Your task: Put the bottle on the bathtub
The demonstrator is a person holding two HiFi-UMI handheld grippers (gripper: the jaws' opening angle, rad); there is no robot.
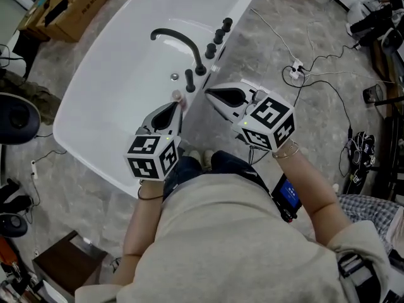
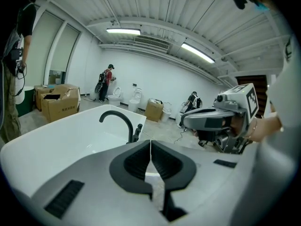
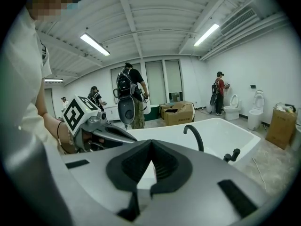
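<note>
A white bathtub (image 1: 71, 137) with a black curved faucet (image 1: 183, 43) lies in front of me. A small pale bottle (image 1: 177, 95) with a pinkish top stands on the tub's near rim by the faucet. My left gripper (image 1: 180, 104) hovers just at the bottle, shut, with nothing between its jaws (image 2: 150, 142). My right gripper (image 1: 207, 92) hangs to the right of it over the tub's edge; its tips (image 3: 150, 147) meet and hold nothing. Neither gripper view shows the bottle. Both show the tub (image 2: 56, 140) and faucet (image 3: 195, 135).
Black knobs (image 1: 218, 36) line the tub's rim beyond the faucet. Cardboard boxes (image 1: 69, 5) sit at the far left. Cables and a power strip (image 1: 295, 73) lie on the floor to the right. People (image 3: 130, 95) and toilets (image 3: 256, 109) are further off.
</note>
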